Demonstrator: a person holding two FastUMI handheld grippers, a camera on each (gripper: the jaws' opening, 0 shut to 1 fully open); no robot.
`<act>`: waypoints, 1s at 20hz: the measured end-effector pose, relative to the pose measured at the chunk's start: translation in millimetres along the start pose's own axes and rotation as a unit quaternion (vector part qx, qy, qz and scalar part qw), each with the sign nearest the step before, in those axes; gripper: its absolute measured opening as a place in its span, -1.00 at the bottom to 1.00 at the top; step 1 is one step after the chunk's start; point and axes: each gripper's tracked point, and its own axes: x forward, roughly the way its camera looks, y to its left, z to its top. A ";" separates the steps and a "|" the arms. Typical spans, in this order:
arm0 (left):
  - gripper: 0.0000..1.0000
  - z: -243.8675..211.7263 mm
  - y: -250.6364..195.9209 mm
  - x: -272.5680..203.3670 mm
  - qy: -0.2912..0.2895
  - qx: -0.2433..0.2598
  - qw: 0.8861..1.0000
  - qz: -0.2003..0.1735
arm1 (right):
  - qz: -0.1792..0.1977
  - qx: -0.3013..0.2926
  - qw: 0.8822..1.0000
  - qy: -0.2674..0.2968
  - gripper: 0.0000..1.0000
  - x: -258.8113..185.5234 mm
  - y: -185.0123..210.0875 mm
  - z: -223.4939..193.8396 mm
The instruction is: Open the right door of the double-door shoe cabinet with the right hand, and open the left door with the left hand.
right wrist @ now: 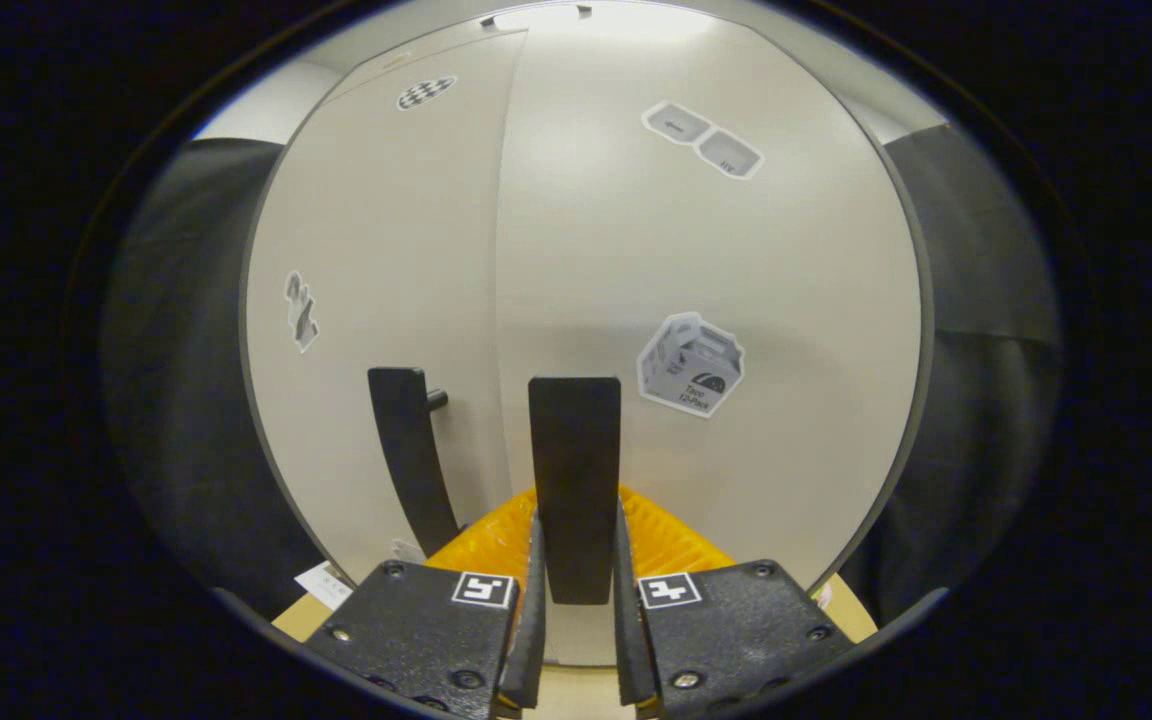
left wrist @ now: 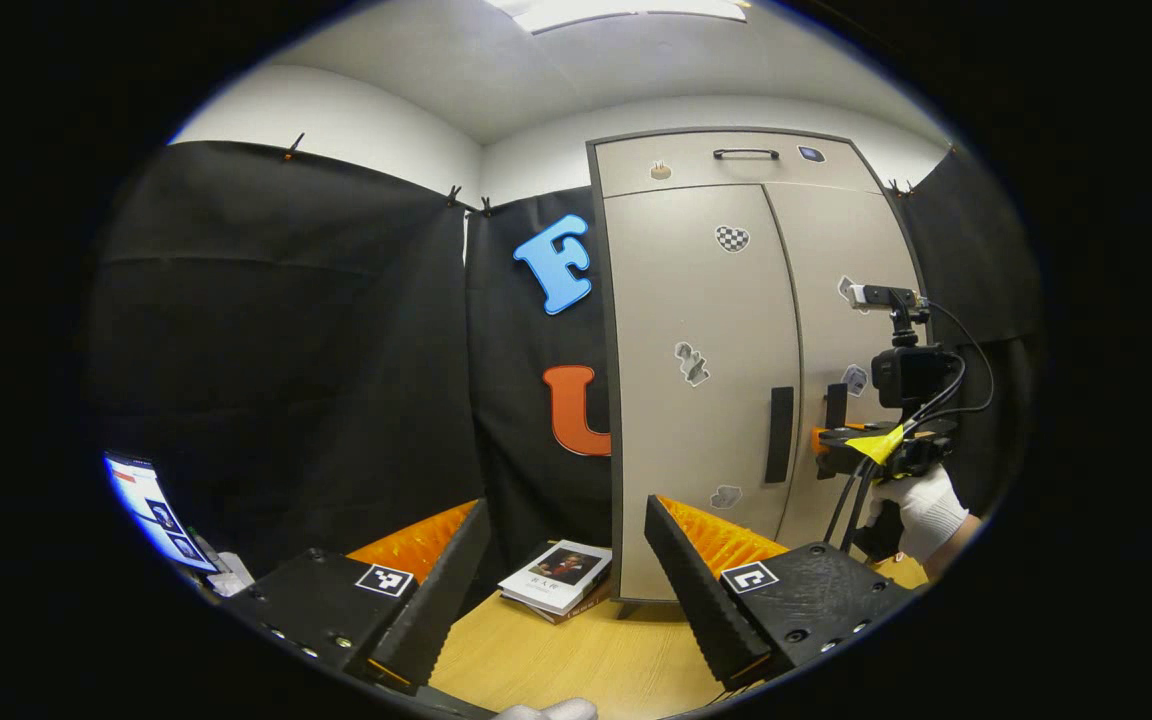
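The grey shoe cabinet [left wrist: 696,300] stands on the wooden table with both doors flush. In the right gripper view, my right gripper [right wrist: 576,545] is shut on the right door's black vertical handle [right wrist: 574,450], one finger on each side. The left door's handle [right wrist: 404,450] hangs just to its left. In the left gripper view, my left gripper [left wrist: 566,560] is open and holds nothing, a short way in front of the left door [left wrist: 696,420] and low, left of its handle [left wrist: 781,435]. Farther off, the right gripper [left wrist: 841,445], in a gloved hand [left wrist: 921,510], sits at the right handle [left wrist: 836,405].
A book [left wrist: 558,578] lies on the wooden table [left wrist: 586,660] just before the cabinet's left corner. A lit screen [left wrist: 151,510] stands at the far left. Above the doors is a flap with a black handle [left wrist: 746,153]. Black cloth walls flank the cabinet.
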 end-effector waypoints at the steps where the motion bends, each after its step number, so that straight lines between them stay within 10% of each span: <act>1: 0.92 1.1 -1.1 -1.7 -0.001 -0.001 1.000 -0.004 | 0.002 -0.002 1.000 0.000 -0.36 -4.3 -0.4 -0.5; 20: 0.92 -6.6 -30.0 -48.4 -0.009 -0.019 0.995 -0.100 | -0.030 0.014 0.999 0.000 -0.48 -152.6 -77.4 -22.4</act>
